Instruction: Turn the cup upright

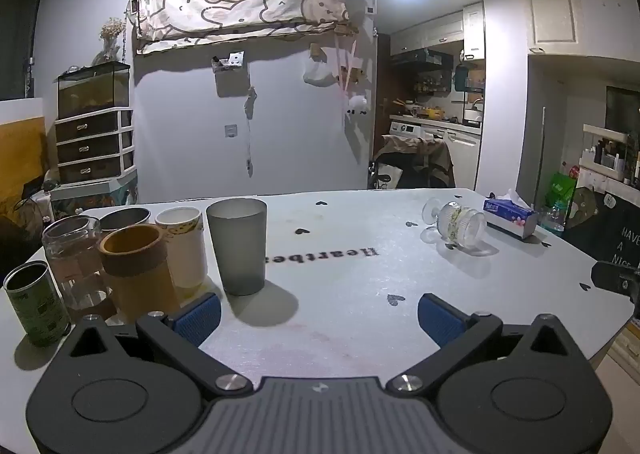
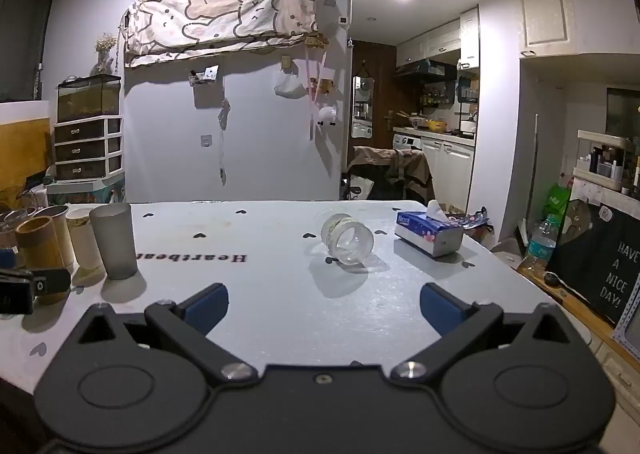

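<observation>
The glass cup [image 2: 347, 239] lies on its side on the counter [image 2: 280, 294], mouth toward the camera, just left of the tissue box [image 2: 430, 233]. Both the left tongs [image 1: 319, 318] and right tongs [image 2: 324, 308] are released, holding nothing, well short of it. Likely rigid, smooth, breakable and prone to rolling; best gripped across the ribbed body near the rim.

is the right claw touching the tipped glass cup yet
Apart. The right wrist view shows bare table between the open right claw and the glass cup lying on its side.
</observation>
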